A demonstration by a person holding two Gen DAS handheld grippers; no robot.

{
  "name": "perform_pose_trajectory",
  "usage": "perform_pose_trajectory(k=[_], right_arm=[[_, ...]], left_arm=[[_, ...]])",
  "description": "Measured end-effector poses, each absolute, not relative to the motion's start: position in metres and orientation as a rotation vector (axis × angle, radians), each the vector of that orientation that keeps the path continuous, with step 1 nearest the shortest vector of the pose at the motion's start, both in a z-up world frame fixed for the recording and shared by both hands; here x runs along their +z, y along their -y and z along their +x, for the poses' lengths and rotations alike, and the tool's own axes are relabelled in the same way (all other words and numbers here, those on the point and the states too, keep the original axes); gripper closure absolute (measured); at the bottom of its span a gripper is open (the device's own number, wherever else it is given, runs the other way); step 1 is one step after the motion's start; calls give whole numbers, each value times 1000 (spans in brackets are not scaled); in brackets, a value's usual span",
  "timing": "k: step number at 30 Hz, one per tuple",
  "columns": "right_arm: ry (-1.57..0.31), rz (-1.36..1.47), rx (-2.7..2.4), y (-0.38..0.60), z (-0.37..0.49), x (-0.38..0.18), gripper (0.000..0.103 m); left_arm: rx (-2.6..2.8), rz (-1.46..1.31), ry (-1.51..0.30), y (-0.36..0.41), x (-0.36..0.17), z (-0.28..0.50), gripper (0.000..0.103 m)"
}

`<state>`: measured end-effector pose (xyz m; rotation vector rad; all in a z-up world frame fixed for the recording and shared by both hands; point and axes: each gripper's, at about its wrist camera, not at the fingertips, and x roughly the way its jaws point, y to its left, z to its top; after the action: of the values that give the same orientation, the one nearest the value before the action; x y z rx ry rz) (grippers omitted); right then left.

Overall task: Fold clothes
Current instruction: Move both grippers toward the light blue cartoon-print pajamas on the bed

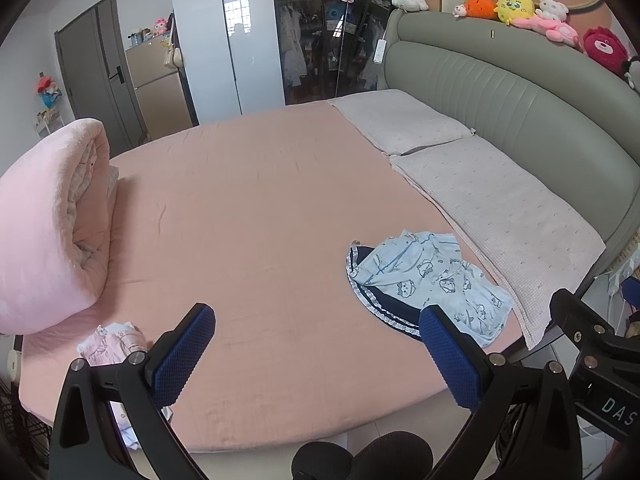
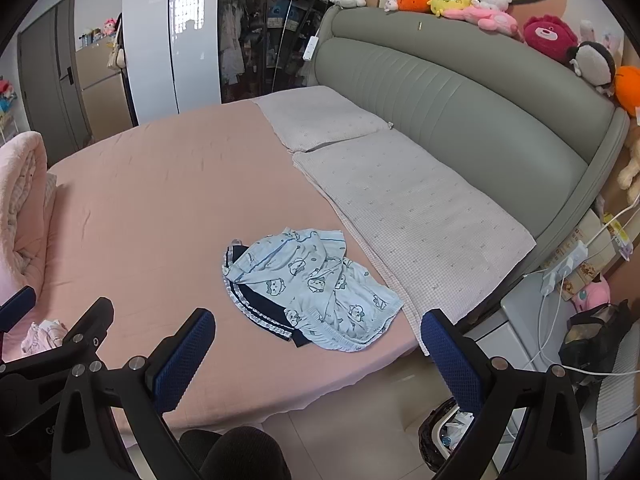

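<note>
- The bed [image 1: 248, 208], under a pink sheet, fills both views; everything below is placed against it.
- A grey-green padded headboard [image 1: 500, 100] curves along the bed's right side, with a row of plush toys [image 1: 516, 10] on its top ledge.
- Two pale pillows [image 2: 400, 200] lie flat, end to end, against the headboard.
- A rolled pink quilt [image 1: 52, 224] sits at the bed's left edge, opposite the headboard.
- The light blue printed garment [image 2: 316, 284] lies crumpled near the bed's front edge, just beside the nearer pillow. Its long axis runs diagonally, from the bed's middle toward the front corner by the headboard.
- A dark navy garment with white-trimmed hem [image 2: 260, 312] lies under the blue one and touches it, showing on the side away from the pillows.
- A small pink-and-white garment [image 1: 114, 342] is bunched at the bed's front left corner, below the quilt, well apart from the blue one.
- The left claw [image 1: 318, 354] hangs over the bed's front edge, fingers spread wide with nothing between them.
- The right claw [image 2: 318, 358] is likewise spread wide and empty, above the front edge, near the blue garment but not touching it.
</note>
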<state>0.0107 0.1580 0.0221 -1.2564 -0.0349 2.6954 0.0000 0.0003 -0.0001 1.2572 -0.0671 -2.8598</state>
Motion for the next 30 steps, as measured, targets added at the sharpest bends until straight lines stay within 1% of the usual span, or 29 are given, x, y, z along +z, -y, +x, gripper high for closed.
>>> perform_pose_trajectory(k=[7, 15, 30], right_arm=[[38, -1262, 2690, -159, 10, 18, 0], [37, -1282, 2680, -157, 1, 15, 0], [23, -1364, 2630, -166, -38, -23, 0]], left_arm=[[-2860, 1266, 65, 0, 0, -1, 0], [-2864, 1317, 21, 9, -8, -15, 0], [-2836, 1388, 73, 1, -44, -52, 0]])
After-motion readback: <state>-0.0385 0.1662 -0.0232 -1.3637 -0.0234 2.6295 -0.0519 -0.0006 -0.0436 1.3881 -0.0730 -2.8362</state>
